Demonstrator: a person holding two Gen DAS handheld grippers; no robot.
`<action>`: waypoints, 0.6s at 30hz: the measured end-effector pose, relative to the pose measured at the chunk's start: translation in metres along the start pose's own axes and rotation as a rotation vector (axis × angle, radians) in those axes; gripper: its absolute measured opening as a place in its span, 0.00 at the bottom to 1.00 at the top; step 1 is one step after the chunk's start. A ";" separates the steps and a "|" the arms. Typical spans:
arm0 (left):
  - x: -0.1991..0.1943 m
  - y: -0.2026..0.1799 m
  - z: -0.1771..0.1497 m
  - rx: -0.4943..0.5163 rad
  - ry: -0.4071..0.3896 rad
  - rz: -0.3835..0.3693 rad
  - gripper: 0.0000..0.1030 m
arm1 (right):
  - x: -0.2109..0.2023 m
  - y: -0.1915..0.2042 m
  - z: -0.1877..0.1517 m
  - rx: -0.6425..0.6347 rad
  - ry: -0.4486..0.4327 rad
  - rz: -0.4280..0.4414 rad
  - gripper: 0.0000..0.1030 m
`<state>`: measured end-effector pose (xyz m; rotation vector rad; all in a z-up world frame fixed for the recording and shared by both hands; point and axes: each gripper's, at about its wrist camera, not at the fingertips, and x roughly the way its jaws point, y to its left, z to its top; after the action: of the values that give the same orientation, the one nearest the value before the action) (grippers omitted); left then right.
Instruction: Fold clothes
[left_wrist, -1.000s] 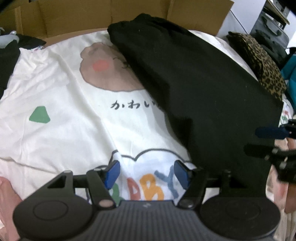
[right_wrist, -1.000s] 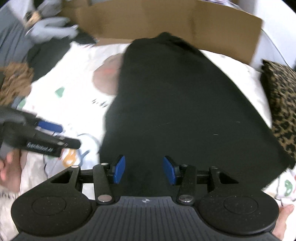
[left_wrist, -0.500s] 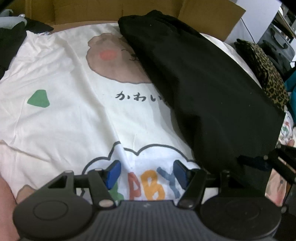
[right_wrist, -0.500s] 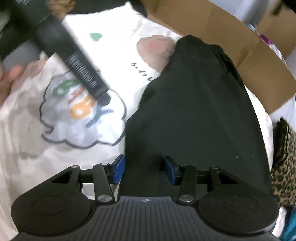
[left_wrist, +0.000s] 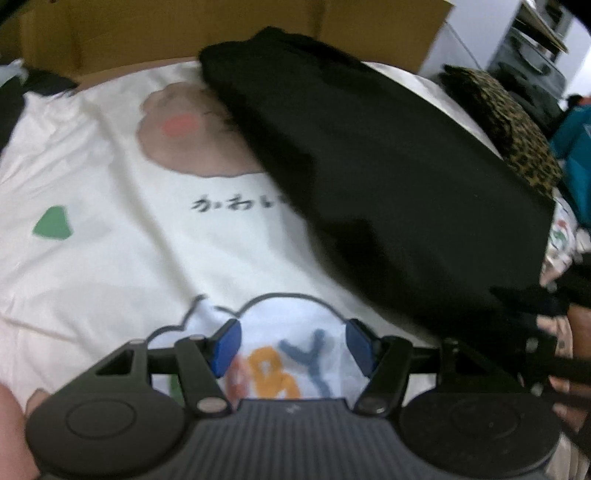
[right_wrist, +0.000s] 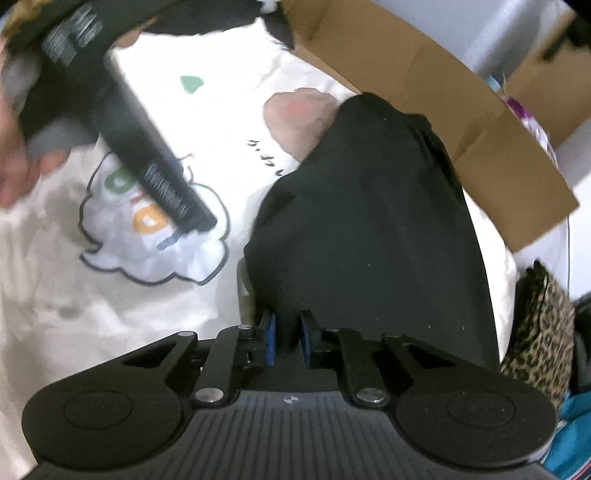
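A black garment (left_wrist: 388, 166) lies folded along the right half of a white printed sheet (left_wrist: 110, 166). My left gripper (left_wrist: 291, 345) hovers open over the sheet's cloud print with coloured letters, nothing between its blue pads. In the right wrist view my right gripper (right_wrist: 288, 338) is closing its jaws on the near left corner of the black garment (right_wrist: 369, 221), with dark cloth filling the narrow gap between the pads. The left gripper's fingers (right_wrist: 184, 206) point at the cloud print there. The right gripper (left_wrist: 528, 299) shows at the garment's near right edge in the left wrist view.
A brown cardboard box (left_wrist: 221, 29) stands along the sheet's far edge (right_wrist: 424, 92). A leopard-print cushion (left_wrist: 509, 122) lies right of the garment, with teal fabric (left_wrist: 576, 155) beyond it. Dark clothes (left_wrist: 22, 92) sit at the far left. Open sheet stretches left of the garment.
The right gripper rolled, shifted to the garment's near left corner, and its jaws narrowed onto the black cloth. The left gripper stayed open over the cloud print.
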<state>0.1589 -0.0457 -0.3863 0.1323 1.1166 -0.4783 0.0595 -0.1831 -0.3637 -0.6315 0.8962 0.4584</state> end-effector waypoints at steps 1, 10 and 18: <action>0.002 -0.004 0.000 0.011 0.001 -0.009 0.64 | -0.001 -0.008 0.001 0.038 0.003 0.019 0.17; 0.017 -0.027 0.009 -0.067 0.000 -0.125 0.76 | -0.008 -0.080 -0.015 0.440 0.013 0.104 0.08; 0.041 -0.048 0.018 -0.028 -0.013 -0.117 0.82 | -0.005 -0.089 -0.019 0.510 0.014 0.147 0.08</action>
<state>0.1672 -0.1072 -0.4080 0.0395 1.1219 -0.5668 0.0998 -0.2619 -0.3407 -0.1034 1.0284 0.3372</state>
